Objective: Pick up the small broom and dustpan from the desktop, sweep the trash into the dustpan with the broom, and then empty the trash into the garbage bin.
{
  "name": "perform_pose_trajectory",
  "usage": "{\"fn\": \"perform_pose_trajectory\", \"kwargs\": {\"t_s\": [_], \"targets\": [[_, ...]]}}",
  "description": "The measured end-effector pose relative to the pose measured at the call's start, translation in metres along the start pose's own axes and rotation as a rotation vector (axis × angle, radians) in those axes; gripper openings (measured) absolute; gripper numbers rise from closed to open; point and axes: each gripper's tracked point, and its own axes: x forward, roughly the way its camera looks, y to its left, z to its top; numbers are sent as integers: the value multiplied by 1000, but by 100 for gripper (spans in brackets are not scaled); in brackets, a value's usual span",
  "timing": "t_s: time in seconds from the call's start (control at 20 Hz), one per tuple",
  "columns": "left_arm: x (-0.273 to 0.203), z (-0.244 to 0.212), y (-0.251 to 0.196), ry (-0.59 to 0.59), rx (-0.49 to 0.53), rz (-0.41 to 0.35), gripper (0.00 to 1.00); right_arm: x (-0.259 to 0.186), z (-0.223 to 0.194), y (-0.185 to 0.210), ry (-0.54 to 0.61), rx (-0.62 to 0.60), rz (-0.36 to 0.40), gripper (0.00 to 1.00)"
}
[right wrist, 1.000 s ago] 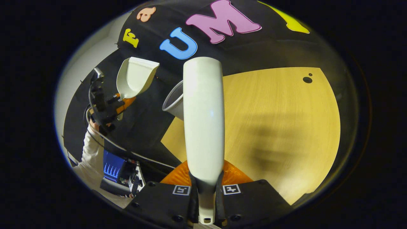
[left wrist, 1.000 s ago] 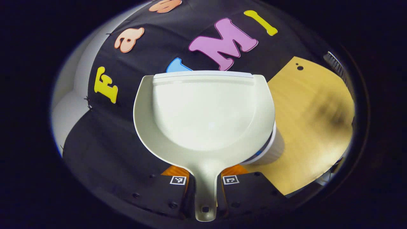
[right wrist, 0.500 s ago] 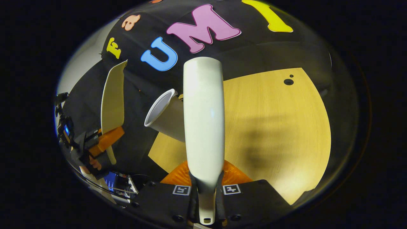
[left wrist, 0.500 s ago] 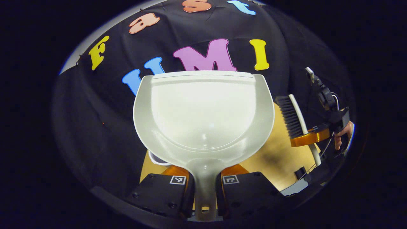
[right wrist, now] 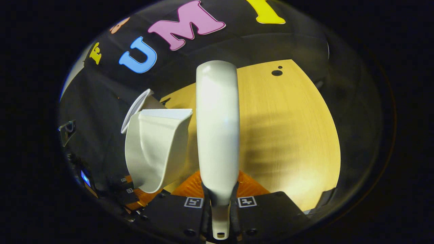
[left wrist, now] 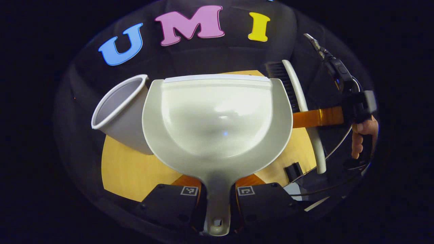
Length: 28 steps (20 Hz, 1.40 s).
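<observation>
My left gripper (left wrist: 217, 194) is shut on the handle of the white dustpan (left wrist: 217, 118), held level above the wooden desktop (left wrist: 132, 169). Nothing lies in the pan's hollow. The white garbage bin (left wrist: 118, 110) stands just left of the pan, its open mouth in view. My right gripper (right wrist: 219, 203) is shut on the handle of the small broom (right wrist: 217, 128), whose white back points forward over the desk. In the left gripper view the broom (left wrist: 300, 101) hangs at the right, bristles toward the pan, held by the right gripper (left wrist: 318, 117). In the right gripper view the dustpan (right wrist: 156, 149) is left of the broom, with the bin (right wrist: 137, 105) behind it.
The desktop (right wrist: 288, 128) stretches right of the broom, with two small dark holes (right wrist: 277, 72) near its far corner. A hand (left wrist: 361, 135) holds the right gripper's grip, with cables trailing below. Black cloth surrounds the desk.
My left gripper has swung the dustpan from out over the black cloth back above the desk, beside the bin's right. The broom now sits close to the pan's right side.
</observation>
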Motion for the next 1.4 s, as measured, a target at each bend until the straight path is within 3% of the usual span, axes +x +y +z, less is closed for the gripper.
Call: {"fn": "perform_pose_trajectory", "kwargs": {"t_s": [0.25, 0.45, 0.6, 1.1, 1.4], "targets": [[37, -19, 9, 162, -38, -3, 26, 28, -43, -26, 139, 44, -115, 23], [66, -38, 12, 260, -93, -27, 26, 54, -60, -29, 228, 59, -163, 23], [79, -50, 12, 325, -67, -15, 26, 73, -72, -25, 281, 60, -171, 23], [73, -29, 7, 414, -187, -46, 26, 107, -116, -48, 462, 17, -323, 23], [82, -27, 1, 438, -173, -31, 26, 115, -119, -50, 505, 11, -349, 23]]}}
